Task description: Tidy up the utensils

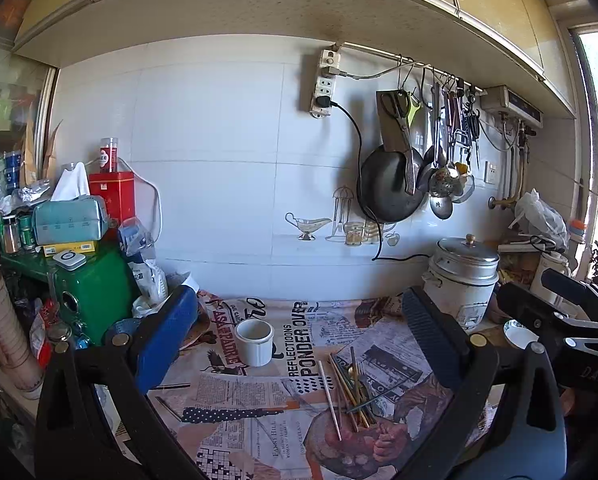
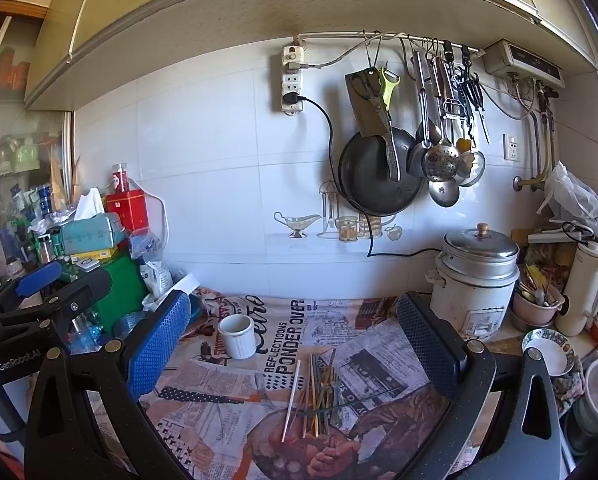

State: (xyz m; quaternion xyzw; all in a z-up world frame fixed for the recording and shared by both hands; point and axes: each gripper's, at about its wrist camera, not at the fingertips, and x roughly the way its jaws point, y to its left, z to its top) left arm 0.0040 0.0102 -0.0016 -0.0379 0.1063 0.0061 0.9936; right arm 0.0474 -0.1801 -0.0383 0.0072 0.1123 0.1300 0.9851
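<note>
A loose pile of chopsticks (image 1: 349,390) in several colours lies on the newspaper-print cloth (image 1: 235,412), with one white chopstick (image 1: 330,400) at its left edge. A white ribbed cup (image 1: 254,341) stands upright behind and left of the pile. My left gripper (image 1: 299,332) is open and empty, held above the cloth with the pile between its fingers in view. In the right wrist view the pile (image 2: 319,392) and cup (image 2: 238,336) show the same way. My right gripper (image 2: 295,328) is open and empty too.
A rice cooker (image 2: 477,280) stands at the back right, with bowls (image 2: 549,350), a white flask (image 2: 583,288) and a utensil-filled bowl (image 2: 537,300) beside it. A green box (image 1: 95,292), tissue box and tins crowd the left. Pan and ladles (image 1: 439,184) hang on the wall.
</note>
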